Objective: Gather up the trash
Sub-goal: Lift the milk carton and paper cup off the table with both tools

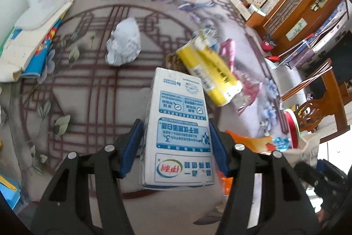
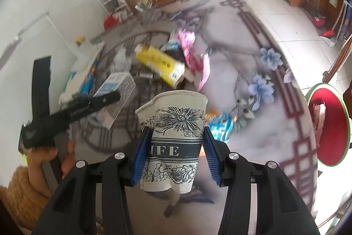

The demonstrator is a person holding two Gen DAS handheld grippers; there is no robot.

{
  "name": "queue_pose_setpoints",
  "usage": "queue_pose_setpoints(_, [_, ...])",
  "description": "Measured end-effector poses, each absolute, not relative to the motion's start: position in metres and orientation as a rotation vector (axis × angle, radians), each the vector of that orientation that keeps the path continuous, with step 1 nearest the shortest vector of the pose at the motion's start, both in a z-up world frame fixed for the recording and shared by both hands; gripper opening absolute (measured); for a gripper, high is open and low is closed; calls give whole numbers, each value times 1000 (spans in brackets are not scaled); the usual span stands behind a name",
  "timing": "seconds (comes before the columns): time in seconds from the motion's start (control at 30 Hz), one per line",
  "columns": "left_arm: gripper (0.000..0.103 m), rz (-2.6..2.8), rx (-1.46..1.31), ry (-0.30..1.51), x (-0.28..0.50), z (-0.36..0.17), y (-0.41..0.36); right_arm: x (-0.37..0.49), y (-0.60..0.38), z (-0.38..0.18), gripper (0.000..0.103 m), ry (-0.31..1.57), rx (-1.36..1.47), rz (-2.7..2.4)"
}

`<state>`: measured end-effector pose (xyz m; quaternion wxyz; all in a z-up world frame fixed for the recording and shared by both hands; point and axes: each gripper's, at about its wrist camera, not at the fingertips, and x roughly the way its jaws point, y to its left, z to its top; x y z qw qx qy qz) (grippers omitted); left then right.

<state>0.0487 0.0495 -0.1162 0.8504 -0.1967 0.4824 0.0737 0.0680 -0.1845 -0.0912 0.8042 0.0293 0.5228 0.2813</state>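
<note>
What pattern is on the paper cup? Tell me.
White paper cup with black line-drawn flowers and a dark band reading "IFE"; clearest in the right wrist view.

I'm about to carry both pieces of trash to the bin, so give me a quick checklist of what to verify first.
1. Left gripper shut on milk carton: ok.
2. Right gripper shut on paper cup: ok.
3. Cup emptied: cannot tell.
4. Red bin in view, open: ok.
5. Table cleared: not ok, yellow package and crumpled paper remain.
</note>
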Motion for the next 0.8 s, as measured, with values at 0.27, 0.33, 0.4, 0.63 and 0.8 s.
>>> queue_pose_setpoints(0.27, [57,131,-368,946,46,-89,42,76,-205,-86,46,1097,153,562])
queue_pose_setpoints(0.33, [57,125,-366,940,47,-86,40,73,-210,-85,46,1095,162,554])
queue_pose_setpoints(0.4, [57,117,-363,937,47,-84,38,73,-213,-85,46,1091,173,544])
queue_pose_setpoints(0.63, [57,106,-359,941,48,-84,32,73,-223,-86,46,1088,197,522])
queue_pose_setpoints(0.8, [57,105,-359,944,46,-84,29,74,-231,-92,46,1106,214,506])
